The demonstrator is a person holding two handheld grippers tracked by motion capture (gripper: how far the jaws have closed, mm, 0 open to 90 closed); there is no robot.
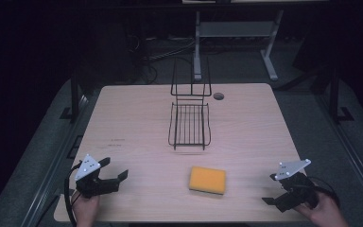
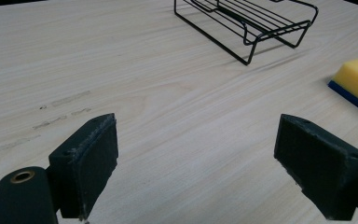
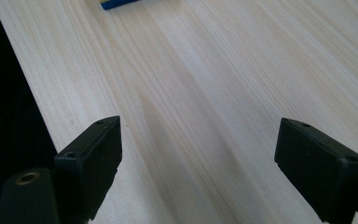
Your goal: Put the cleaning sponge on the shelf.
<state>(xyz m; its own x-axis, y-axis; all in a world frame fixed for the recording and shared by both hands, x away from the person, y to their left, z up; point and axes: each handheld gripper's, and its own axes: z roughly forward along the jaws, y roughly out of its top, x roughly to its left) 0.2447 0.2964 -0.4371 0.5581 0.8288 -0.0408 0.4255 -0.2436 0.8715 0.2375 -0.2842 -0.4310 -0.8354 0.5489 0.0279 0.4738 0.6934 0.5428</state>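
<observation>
Sponge [image 1: 207,179]: soft yellow slab, blue underside, long axis left-right, flat on wood table [image 1: 137,113]. Left gripper [image 1: 115,170] and right gripper [image 1: 270,189] both spread, empty.

Looks like a lab or test room here: a plain pale wood table [image 1: 132,118] under bright light, darkness all round, loose cables [image 1: 163,53] trailing on the grey floor [image 1: 246,66] behind, and the metal legs of another bench [image 1: 269,59] beyond.

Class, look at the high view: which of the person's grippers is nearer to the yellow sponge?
Right, narrowly. The right gripper sits right of the sponge; the left gripper sits farther off to its left. Neither touches it.
</observation>
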